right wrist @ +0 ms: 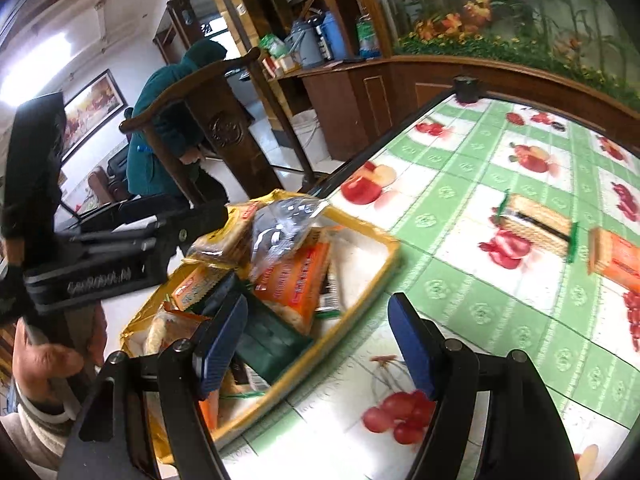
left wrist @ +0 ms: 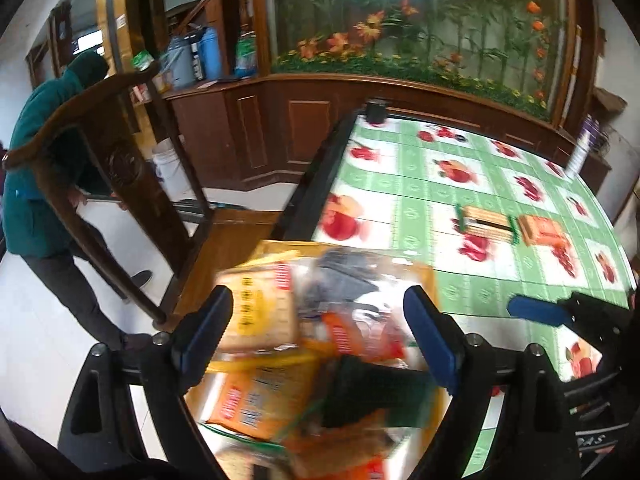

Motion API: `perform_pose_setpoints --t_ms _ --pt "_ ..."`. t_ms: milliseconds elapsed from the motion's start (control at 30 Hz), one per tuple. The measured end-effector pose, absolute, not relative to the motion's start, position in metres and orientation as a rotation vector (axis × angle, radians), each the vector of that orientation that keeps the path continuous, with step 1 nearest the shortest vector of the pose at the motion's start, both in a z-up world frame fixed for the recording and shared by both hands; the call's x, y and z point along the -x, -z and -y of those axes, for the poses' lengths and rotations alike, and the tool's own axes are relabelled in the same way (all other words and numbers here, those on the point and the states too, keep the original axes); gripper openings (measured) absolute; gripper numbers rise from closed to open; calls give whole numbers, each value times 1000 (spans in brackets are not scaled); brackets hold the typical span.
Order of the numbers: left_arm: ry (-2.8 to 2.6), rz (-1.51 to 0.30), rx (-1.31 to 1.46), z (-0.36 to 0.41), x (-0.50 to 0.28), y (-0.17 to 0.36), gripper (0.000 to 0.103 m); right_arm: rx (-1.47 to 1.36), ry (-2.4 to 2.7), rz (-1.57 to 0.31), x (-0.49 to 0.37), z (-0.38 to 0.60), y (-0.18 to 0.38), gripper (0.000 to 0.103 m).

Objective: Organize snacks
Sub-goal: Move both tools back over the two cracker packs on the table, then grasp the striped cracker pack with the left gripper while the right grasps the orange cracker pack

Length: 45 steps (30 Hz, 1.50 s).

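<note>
A yellow tray [right wrist: 384, 258] full of snack packets sits at the table's near left corner; it also shows in the left wrist view [left wrist: 424, 270]. Orange cracker packets [right wrist: 294, 286], a dark green packet [right wrist: 272, 340] and a clear bag [right wrist: 280, 228] lie in it. Two more packets lie loose on the tablecloth: a tan wafer pack [right wrist: 536, 226] [left wrist: 486, 224] and an orange pack [right wrist: 616, 258] [left wrist: 542, 230]. My left gripper [left wrist: 318, 334] is open, hovering over the tray. My right gripper [right wrist: 316, 340] is open at the tray's right edge, empty.
The table has a green fruit-print cloth [right wrist: 460, 292]. A carved wooden chair [right wrist: 224, 136] stands at the table's left, with a person in a green hoodie [right wrist: 160, 120] behind it. A wooden cabinet with a flower panel [left wrist: 400, 92] runs along the far side.
</note>
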<state>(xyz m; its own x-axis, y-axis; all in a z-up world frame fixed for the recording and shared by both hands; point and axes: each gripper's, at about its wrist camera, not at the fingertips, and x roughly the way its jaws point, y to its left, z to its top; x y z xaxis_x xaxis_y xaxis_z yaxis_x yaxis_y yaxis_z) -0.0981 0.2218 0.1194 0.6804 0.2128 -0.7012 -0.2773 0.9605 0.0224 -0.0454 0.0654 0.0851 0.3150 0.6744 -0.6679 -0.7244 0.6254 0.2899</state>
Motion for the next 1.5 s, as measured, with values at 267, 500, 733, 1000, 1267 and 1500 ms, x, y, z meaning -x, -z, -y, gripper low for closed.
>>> perform_pose_setpoints --t_ms 267,500,733,1000,1267,1500 --pt "-203 -792 51 -163 77 -112 88 47 -816 -843 30 -18 -83 73" --pt "-150 -799 50 -123 58 -109 88 22 -720 -840 18 31 -80 73" --pt "-116 -823 68 -94 32 -107 88 -3 -614 -856 1 80 -72 74" --pt "-108 -877 61 -64 -6 -94 88 -10 -579 -870 -20 106 -66 74" --pt "-148 -885 129 -78 -20 -89 88 60 -540 -816 -74 91 -75 74" --pt "-208 -894 234 -106 -29 -84 88 253 -503 -783 -157 34 -67 74"
